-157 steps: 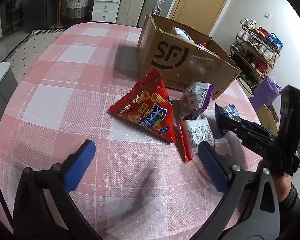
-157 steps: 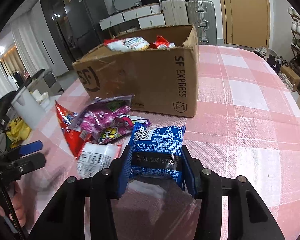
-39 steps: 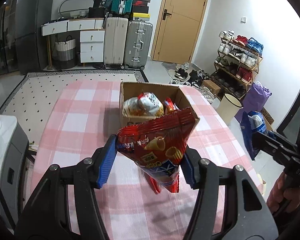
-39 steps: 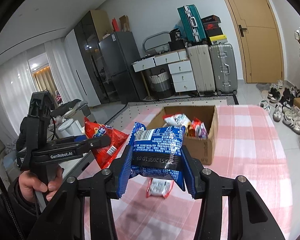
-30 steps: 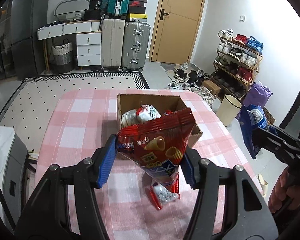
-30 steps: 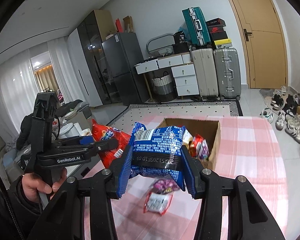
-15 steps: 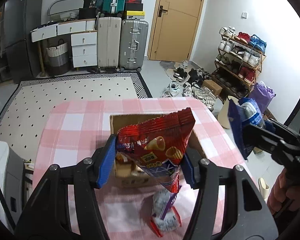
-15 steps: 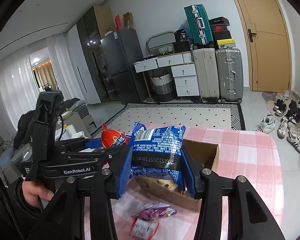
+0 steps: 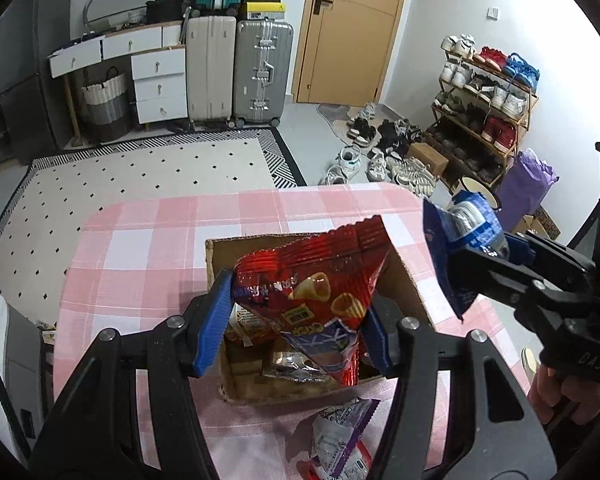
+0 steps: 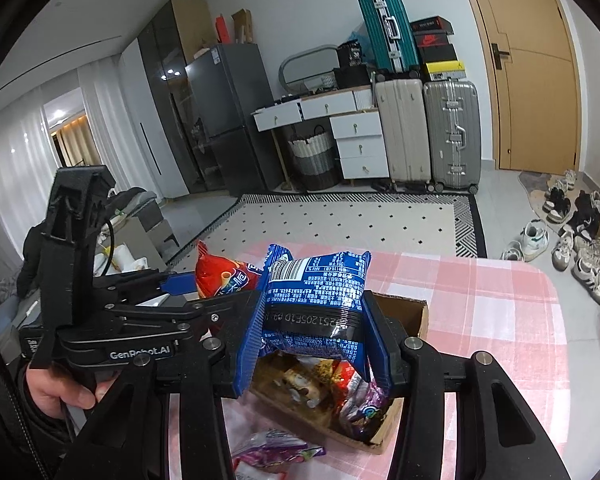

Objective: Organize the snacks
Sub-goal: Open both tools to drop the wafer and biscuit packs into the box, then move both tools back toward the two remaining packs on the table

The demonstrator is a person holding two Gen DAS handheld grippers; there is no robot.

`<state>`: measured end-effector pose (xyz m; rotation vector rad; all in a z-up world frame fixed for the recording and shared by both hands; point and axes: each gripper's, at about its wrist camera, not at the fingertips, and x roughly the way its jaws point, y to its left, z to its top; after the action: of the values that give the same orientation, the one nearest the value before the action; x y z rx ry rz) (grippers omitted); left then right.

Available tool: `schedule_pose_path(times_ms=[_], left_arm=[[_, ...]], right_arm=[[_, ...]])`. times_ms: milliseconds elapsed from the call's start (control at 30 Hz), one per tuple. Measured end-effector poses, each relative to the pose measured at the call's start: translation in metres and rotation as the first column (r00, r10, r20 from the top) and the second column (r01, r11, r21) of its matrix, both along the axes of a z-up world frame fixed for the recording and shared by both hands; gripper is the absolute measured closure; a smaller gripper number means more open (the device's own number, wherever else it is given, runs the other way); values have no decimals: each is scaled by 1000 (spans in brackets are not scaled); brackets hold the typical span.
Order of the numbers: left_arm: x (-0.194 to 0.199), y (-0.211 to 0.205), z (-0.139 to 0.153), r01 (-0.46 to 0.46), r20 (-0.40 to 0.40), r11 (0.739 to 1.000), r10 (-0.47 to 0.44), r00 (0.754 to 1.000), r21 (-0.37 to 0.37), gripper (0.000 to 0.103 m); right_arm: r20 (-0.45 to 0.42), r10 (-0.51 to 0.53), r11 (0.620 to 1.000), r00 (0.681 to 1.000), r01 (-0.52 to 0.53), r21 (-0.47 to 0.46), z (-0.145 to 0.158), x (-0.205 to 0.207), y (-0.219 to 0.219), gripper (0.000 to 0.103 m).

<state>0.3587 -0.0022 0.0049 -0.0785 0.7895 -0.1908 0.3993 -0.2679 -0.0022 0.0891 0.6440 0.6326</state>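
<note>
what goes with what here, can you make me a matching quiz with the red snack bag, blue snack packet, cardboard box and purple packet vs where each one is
Things:
1. red snack bag
2. blue snack packet
3. cardboard box
4. purple packet

Places:
A. lying on the checked tablecloth in front of the box
B. between the right gripper fingers
C. on the table, open, snacks inside
D. between the left gripper fingers

Pairs: 1-D, 2-B, 3-C, 4-A

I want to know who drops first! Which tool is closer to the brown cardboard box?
Left. The left tool, gripping the red snack bag, hangs over the brown cardboard box. The right tool, holding the blue snack packet, is beside its right edge.
</note>
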Motion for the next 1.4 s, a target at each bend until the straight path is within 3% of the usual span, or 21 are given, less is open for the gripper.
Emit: schedule_pose_path(times_ms=[467, 567, 633, 700, 733, 967, 1400], left_arm=[[39, 5, -50, 56, -65, 997, -60, 996, -60, 46], [45, 3, -54, 54, -72, 997, -58, 996, -62, 41], [49, 3, -58, 58, -77, 997, -62, 995, -56, 37], [50, 4, -60, 32, -78, 999, -33, 996, -19, 22], [49, 6, -60, 22, -78, 1000, -23, 997, -9, 21], [32, 21, -50, -11, -54, 1000, 10, 998, -24, 21], [-41, 32, -13, -43, 15, 999, 44, 999, -24, 20]], right_arm=[[-41, -45, 998, 998, 44, -36, -46, 47, 9, 56], [-40, -46, 997, 998, 44, -62, -52, 53, 14, 52], [-30, -58, 995, 998, 56, -79, -57, 55, 15, 40], [-31, -72, 995, 997, 69, -73, -59, 58, 13, 33], [-34, -70, 996, 997, 68, -64, -59, 58, 10, 33], [7, -93, 996, 996, 93, -14, -44, 43, -8, 32], [106, -96, 995, 990, 92, 40, -1, -36, -23, 21]])
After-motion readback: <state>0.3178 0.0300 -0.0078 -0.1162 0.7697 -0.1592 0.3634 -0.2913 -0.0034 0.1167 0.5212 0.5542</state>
